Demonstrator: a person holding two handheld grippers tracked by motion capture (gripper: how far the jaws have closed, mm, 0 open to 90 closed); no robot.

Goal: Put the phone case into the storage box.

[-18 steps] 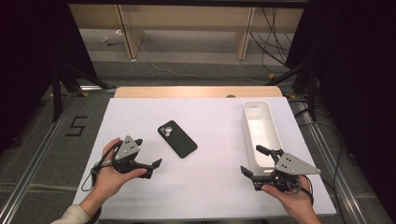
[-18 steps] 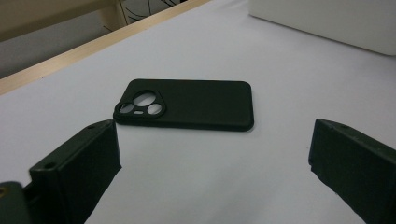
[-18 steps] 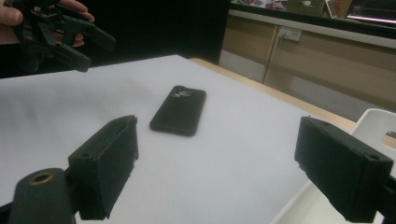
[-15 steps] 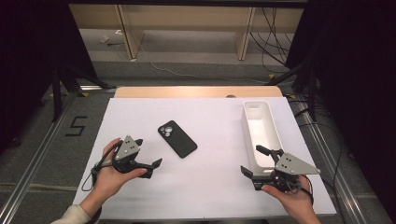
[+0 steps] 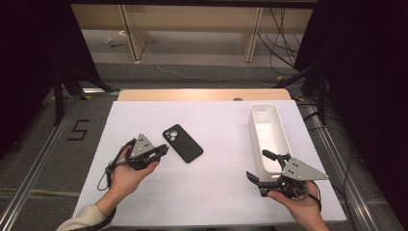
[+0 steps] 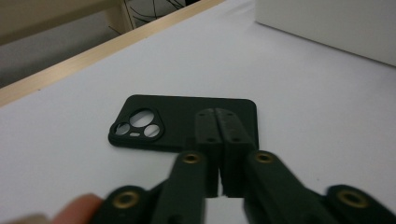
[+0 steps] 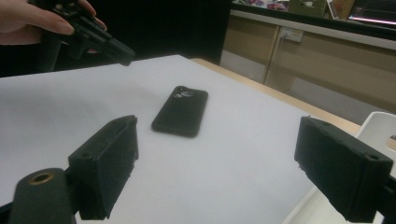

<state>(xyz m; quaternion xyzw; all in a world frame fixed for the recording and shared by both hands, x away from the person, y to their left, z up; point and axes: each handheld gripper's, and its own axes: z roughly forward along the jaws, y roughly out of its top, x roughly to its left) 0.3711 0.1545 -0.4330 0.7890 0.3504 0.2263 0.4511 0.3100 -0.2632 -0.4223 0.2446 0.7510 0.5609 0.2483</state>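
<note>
A black phone [image 5: 183, 143] lies camera side up on the white table [image 5: 221, 192], left of centre. My left gripper [image 5: 163, 149] is just left of the phone's near end, jaws shut with nothing between them. In the left gripper view the closed fingertips [image 6: 217, 126] hover over the phone [image 6: 159, 123], at its plain end. My right gripper [image 5: 257, 165] sits at the near right, jaws wide open and empty, pointing left toward the phone [image 7: 181, 112]. The right gripper view also catches the left gripper [image 7: 112, 46] at its top left.
A long white tray [image 5: 255, 130] stands on the right side of the table, its near end beside the right gripper. The table's wooden far edge [image 5: 202, 94] borders a grey floor with cables.
My left gripper has moved away from the person, up to the phone's near end. The right gripper and the phone have stayed put.
</note>
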